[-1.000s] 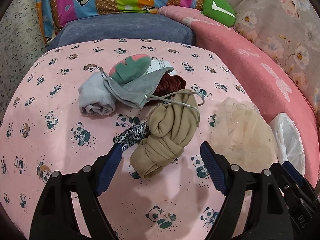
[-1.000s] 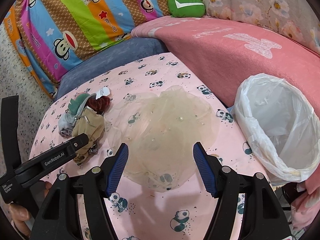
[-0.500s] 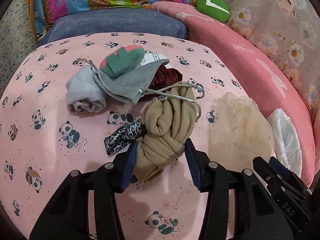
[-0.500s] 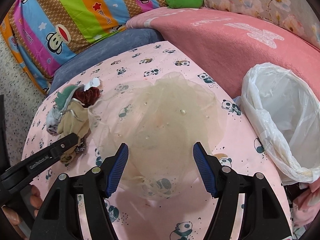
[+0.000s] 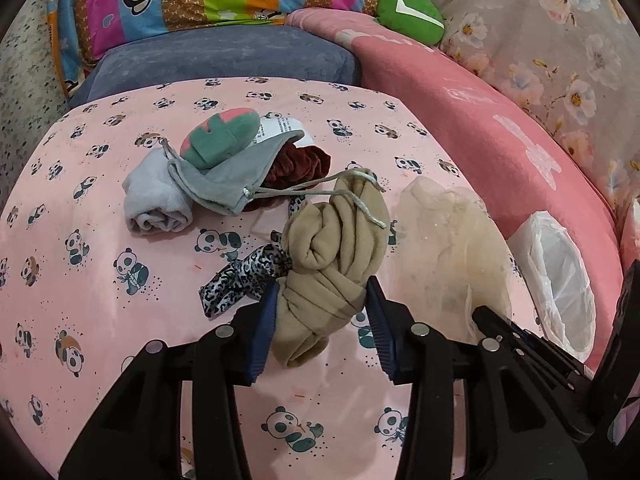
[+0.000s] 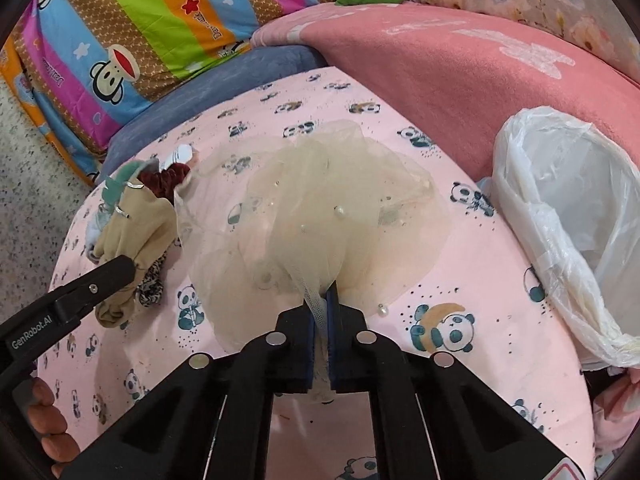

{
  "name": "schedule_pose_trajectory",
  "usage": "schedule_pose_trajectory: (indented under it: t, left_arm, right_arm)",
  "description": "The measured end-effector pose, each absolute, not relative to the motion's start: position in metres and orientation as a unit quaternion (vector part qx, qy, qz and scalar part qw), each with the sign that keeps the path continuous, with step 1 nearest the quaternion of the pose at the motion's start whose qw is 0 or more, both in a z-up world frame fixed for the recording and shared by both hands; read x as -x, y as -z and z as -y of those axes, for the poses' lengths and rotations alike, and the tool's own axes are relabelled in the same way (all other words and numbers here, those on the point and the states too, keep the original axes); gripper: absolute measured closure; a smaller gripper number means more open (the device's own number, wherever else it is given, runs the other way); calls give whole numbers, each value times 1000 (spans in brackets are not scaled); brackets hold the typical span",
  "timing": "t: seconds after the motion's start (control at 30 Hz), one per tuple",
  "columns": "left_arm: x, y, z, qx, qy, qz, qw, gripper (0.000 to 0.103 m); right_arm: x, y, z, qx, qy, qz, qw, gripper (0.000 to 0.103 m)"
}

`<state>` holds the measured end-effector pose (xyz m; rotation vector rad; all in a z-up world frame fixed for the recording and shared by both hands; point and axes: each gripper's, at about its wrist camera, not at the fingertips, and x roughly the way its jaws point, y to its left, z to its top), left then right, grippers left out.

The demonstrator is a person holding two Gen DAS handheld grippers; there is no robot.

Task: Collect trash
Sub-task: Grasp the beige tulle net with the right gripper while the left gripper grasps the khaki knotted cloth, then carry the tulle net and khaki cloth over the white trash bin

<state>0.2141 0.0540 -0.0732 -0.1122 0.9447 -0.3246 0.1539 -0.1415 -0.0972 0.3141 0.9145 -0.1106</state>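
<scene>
While both tools work the panda-print sheet (image 5: 100, 280):
Left tool (image 5: 320, 304): closing, pads squeezing the tan knotted cloth (image 5: 332, 256).
Right tool (image 6: 322, 308): clamped on beige tulle (image 6: 320, 208).
Bag-lined bin (image 6: 568, 216): right of tulle.

bright, even indoor light, soft shadows, sharp focus, strong fisheye bending, dark corners

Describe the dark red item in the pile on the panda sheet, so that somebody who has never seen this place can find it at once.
Start from the pink panda sheet and find the small pile of cloth things. At its far side, a grey drawstring pouch lies partly over the dark red velvet scrunchie. It is the only wine-coloured, ruffled piece there; its neighbours are grey, tan or leopard-patterned.
</scene>
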Motion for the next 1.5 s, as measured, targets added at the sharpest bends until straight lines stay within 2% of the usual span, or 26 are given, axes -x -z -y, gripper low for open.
schedule_pose_trajectory:
  t: [0.3,0.67,1.13,1.5]
  left_arm:
    - [-200,46,-21,31,178,-432,884,62]
    - [-179,12,54,-4,233,-404,884,62]
    - [-156,-10,171,-38,328,-389,860,61]
    - [-144,-9,219,-57,358,-386,848,59]
  right_arm:
    - [-136,40,172,-161,56,-368,914,100]
    - [-102,-19,242,-176,102,-292,935,100]
    - [-50,-29,333,-200,185,-260,927,100]
    - [-34,-24,364,-210,206,-257,921,99]
